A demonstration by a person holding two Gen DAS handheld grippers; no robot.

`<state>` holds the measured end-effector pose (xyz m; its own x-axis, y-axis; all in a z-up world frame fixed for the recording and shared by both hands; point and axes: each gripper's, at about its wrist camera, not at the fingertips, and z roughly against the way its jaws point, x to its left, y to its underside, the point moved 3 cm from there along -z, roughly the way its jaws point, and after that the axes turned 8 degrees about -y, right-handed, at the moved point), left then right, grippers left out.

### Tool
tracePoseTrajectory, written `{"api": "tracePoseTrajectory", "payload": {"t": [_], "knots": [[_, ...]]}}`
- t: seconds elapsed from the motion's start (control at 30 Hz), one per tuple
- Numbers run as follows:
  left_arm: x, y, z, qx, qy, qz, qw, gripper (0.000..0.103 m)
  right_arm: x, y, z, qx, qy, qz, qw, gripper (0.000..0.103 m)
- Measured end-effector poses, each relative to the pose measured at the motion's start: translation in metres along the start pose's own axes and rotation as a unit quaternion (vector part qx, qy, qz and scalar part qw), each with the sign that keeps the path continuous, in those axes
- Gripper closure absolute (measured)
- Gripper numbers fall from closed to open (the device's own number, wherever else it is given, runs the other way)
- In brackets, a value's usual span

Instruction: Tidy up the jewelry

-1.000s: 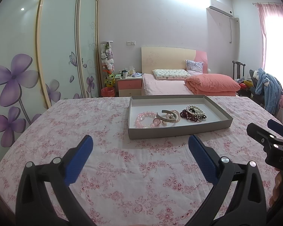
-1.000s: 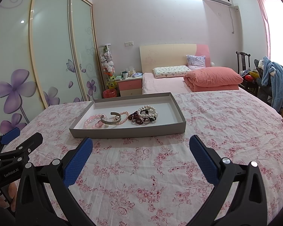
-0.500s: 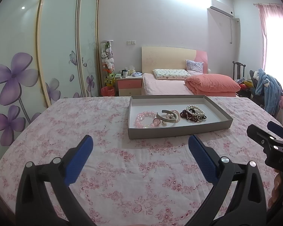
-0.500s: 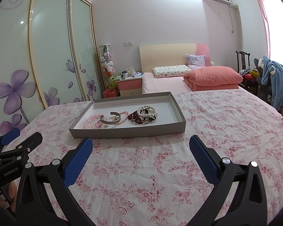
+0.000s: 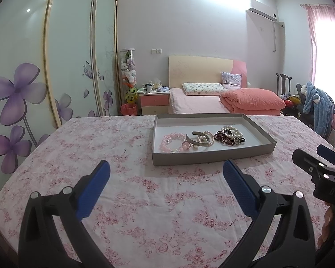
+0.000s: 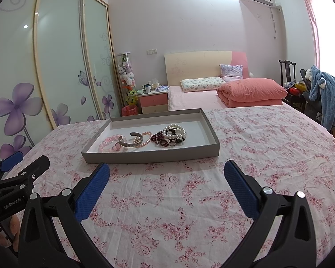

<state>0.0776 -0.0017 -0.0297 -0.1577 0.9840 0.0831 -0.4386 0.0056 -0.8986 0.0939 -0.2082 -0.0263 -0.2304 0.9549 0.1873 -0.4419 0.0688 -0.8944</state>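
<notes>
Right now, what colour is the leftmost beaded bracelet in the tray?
Pale pink; the beaded bracelet shows best in the left wrist view.

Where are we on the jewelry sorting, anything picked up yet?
Nothing looks sorted yet. All the pieces sit bunched in the grey tray: pink bead bracelet, metal cuff, and the dark beads and pearl strands tangled together. Nothing is in hand: left claw and right claw are both open and empty, short of the tray over the floral cloth. Separating every piece remains.
</notes>
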Motion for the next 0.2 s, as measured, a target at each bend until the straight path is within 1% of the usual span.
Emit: {"api": "tracePoseTrajectory", "payload": {"t": [0.2], "knots": [[0.0006, -0.0006, -0.0016, 0.005, 0.003, 0.002, 1.0, 0.004, -0.0001, -0.0003, 0.0001, 0.0, 0.0, 0.0, 1.0, 0.002]]}}
